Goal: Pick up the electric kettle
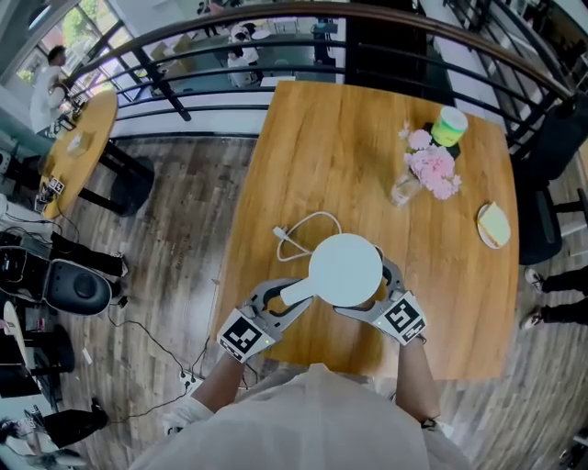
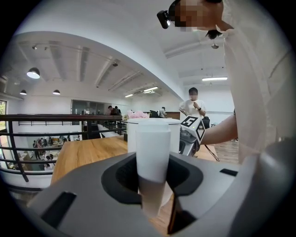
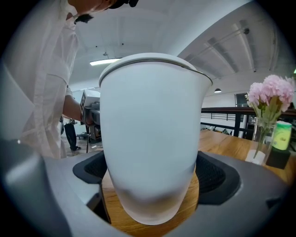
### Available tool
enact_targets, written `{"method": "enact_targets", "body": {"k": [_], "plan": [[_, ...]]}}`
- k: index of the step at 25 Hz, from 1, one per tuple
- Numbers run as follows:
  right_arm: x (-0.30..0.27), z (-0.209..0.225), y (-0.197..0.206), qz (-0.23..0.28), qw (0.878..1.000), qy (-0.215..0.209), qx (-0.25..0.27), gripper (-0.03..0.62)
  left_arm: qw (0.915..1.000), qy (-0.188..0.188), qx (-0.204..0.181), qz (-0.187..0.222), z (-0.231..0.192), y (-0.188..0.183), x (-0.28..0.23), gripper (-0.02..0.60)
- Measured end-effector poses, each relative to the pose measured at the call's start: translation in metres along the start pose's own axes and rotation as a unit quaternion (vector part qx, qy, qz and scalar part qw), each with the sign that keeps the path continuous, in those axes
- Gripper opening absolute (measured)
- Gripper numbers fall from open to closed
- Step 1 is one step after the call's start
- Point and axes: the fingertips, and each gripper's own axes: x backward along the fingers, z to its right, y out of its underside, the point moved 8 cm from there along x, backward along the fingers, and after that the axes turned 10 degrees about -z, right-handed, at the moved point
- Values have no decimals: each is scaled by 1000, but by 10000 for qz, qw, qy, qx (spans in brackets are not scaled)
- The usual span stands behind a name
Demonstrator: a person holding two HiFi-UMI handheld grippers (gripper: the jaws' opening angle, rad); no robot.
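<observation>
The white electric kettle [image 1: 345,268] stands on the wooden table [image 1: 312,147] near its front edge, its round lid facing up. Its handle [image 1: 296,292] points toward the lower left. My left gripper [image 1: 292,294] has its jaws on either side of that handle [image 2: 152,152], and the dark pads touch it. My right gripper [image 1: 372,292] reaches in from the right and holds the kettle's body [image 3: 152,139] between its pads. Whether the kettle's base rests on the wood is hidden.
A white cord with a plug [image 1: 299,229] loops behind the kettle. Farther back right are a glass vase of pink flowers [image 1: 432,167], a green cup [image 1: 449,126] and a small pale plate [image 1: 493,225]. A black railing [image 1: 367,16] runs beyond the table.
</observation>
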Motion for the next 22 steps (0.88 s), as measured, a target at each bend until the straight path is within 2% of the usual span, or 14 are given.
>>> {"method": "enact_targets", "body": {"k": [3,7,15,18,22], "plan": [[8,-3,-14,24,10000,62,24,574,9999,41,54,150,0,-10,7,126],[27,-8,-35,19,9997,248,73,574,9993,100,-85,341,3,-32,17,126],[80,-26,-91,342,9964,761,159,574,9964,242,-372,729,15,-101,45,124],[99,-38,-112,401,9948,909,238,574,9955,328,-507,724,22,-120,58,124],[119,-56,-131,553,9926,1058,236,574,9928,425,-579,955,36,-145,77,124]]}}
